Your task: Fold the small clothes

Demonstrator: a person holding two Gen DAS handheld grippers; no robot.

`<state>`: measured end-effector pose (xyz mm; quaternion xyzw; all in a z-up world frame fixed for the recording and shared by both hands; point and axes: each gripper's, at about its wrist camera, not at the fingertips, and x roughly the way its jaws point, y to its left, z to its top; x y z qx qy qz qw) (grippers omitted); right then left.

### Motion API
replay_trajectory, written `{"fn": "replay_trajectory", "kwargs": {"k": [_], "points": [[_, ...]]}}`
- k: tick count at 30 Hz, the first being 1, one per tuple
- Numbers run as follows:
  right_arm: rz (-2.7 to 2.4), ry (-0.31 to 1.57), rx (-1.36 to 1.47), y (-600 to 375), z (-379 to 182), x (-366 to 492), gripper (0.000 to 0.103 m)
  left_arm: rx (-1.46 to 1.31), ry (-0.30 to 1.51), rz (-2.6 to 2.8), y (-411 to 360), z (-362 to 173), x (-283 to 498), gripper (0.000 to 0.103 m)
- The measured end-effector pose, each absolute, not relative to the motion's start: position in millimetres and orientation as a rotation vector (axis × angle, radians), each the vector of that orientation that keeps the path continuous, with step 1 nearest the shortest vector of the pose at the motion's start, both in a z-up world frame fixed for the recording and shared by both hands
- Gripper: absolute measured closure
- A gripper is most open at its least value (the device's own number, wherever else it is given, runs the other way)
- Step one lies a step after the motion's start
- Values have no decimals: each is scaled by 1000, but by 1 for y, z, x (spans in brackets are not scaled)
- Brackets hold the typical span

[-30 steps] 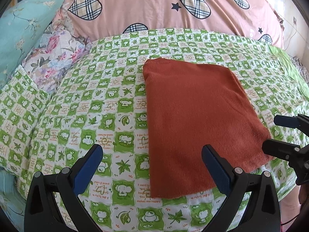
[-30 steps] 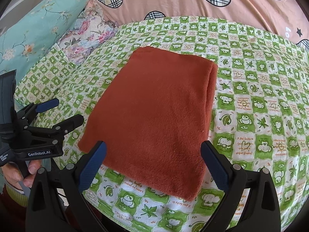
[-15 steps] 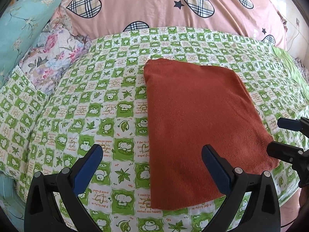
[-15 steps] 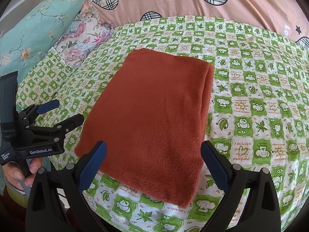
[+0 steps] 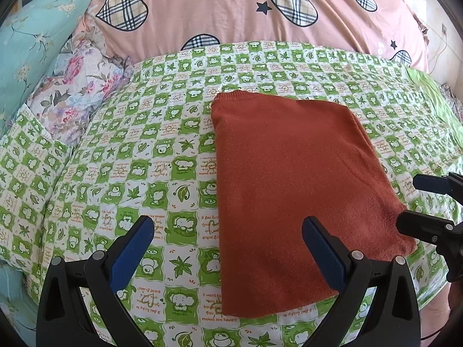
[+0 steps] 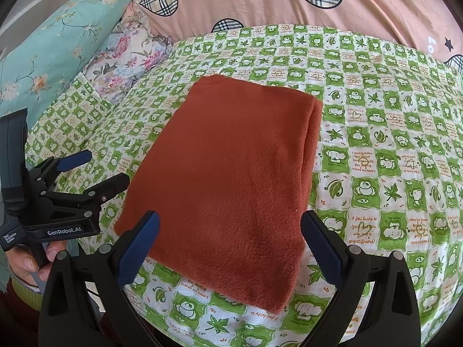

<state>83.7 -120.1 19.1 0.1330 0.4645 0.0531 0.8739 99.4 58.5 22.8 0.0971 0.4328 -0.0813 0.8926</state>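
Nearest us, our left gripper point(image 5: 228, 248) and right gripper point(image 6: 230, 241) both gape wide, gripping nothing. "GenRobot.AI" reads white on the left gripper's body, seen from the right wrist. Just beyond lies the rust-red folded garment point(image 5: 292, 190), flat on the green checked sheet point(image 5: 139, 156) printed "makes me happy". Behind the garment rises a pink pillow point(image 5: 225, 8) with plaid hearts.

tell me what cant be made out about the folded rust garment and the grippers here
- Folded rust garment: its type and inner layers, hidden by its own top layer in both views.
- Left gripper: handle partly cut off at the right wrist view's edge.
- Right gripper: body cut off at the left wrist view's edge.
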Motion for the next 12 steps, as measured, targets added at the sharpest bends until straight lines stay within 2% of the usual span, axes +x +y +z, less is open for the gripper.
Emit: {"fn": "replay_trajectory", "kwargs": {"k": [12], "points": [[95,972,381,-133,8,95,4,180,898,-184,57,25,100,1]]}}
